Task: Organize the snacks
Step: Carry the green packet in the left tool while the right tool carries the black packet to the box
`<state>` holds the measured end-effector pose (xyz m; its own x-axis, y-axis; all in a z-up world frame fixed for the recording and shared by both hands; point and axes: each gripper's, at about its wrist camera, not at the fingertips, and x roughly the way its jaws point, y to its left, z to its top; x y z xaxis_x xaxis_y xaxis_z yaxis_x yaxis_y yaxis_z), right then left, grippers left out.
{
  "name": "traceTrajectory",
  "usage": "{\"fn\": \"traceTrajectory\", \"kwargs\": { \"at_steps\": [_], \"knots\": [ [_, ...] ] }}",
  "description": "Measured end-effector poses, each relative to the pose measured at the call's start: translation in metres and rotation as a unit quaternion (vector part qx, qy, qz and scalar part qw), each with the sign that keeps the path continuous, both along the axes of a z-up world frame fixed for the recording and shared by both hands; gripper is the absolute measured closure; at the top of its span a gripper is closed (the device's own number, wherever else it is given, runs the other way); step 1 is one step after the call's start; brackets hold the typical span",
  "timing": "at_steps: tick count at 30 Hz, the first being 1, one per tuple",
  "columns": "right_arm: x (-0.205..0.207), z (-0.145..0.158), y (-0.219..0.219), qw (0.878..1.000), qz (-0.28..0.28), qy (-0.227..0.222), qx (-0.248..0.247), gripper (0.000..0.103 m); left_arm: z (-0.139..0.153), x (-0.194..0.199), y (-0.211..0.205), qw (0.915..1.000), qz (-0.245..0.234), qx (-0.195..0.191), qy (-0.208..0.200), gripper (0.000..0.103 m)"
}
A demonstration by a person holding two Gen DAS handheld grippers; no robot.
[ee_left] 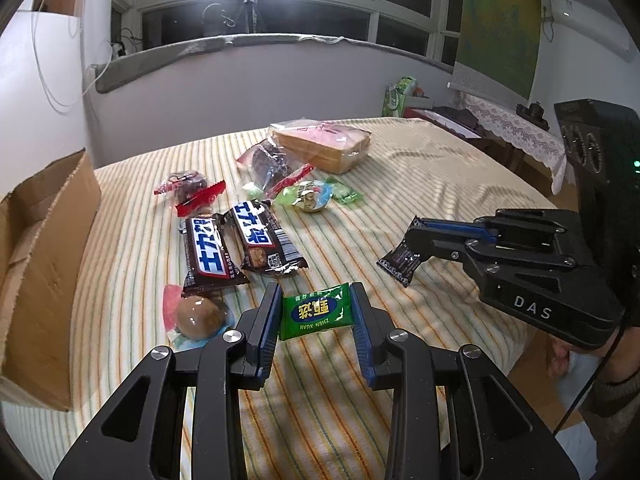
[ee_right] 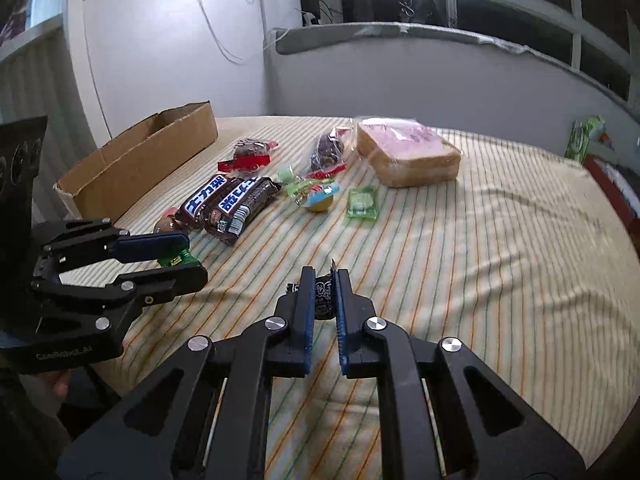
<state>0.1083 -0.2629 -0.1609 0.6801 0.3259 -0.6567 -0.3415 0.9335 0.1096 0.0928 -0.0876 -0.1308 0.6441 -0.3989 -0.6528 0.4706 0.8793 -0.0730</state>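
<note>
A: We noted the left gripper point(ee_left: 316, 312) clamped on the green candy packet point(ee_left: 316, 311), one pad on each short edge, with the packet flat between the fingertips just above the striped cloth point(ee_left: 460, 200).

B: And the right gripper point(ee_right: 325, 294)?

A: Its jaws were nearly together, pinching a small dark wrapper point(ee_right: 323, 294). From the left wrist view we saw the crimped end of that wrapper poking out beyond the tips; the rest sat between the pads.

B: Why hold both at once?

A: We judged each hand had taken one loose sweet, probably for the cardboard box point(ee_right: 140, 160) at the cloth's left edge. The two chocolate bars point(ee_left: 240, 244), the bagged bread point(ee_left: 324, 144) and the other small snacks lay unsorted between box and grippers.

B: Box contents?

A: We could not tell.
</note>
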Motion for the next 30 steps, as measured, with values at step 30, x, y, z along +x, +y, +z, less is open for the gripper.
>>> {"fn": "traceTrajectory", "kwargs": {
  "at_steps": [30],
  "knots": [
    [-0.027, 0.082, -0.006, 0.992, -0.048, -0.113, 0.021, 0.096, 0.054, -0.009, 0.001, 0.9981, 0.002, -0.014, -0.059, 0.071]
  ]
}}
